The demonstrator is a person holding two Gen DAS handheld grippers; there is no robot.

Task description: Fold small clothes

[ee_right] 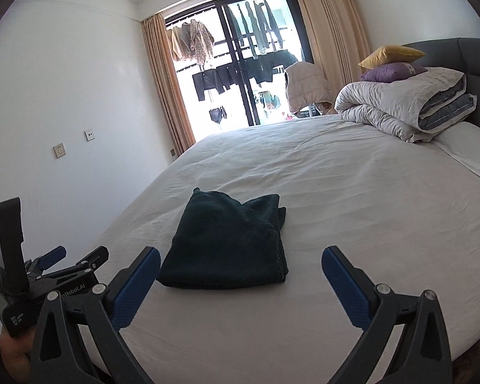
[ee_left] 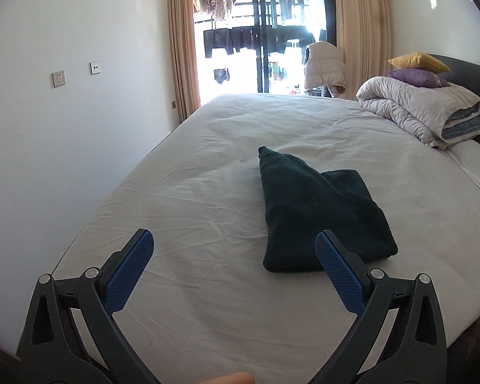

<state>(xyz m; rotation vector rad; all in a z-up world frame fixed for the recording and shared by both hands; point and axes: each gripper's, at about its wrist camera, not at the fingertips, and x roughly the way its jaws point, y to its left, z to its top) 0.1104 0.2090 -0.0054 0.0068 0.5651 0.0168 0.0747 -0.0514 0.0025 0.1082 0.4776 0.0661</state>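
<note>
Currently both the left gripper (ee_left: 235, 249) and right gripper (ee_right: 241, 264) stand wide, empty; the dark green folded fleece garment (ee_right: 227, 243) lies at twelve o'clock on the white-sheeted bed (ee_right: 352, 192), apparently released as finished.

Duvet (ee_right: 400, 102) w/ pillows (ee_right: 390, 54), curtains (ee_right: 332, 25)

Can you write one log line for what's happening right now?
left gripper: open, empty | right gripper: open, empty | dark cloth: folded on bed
</note>
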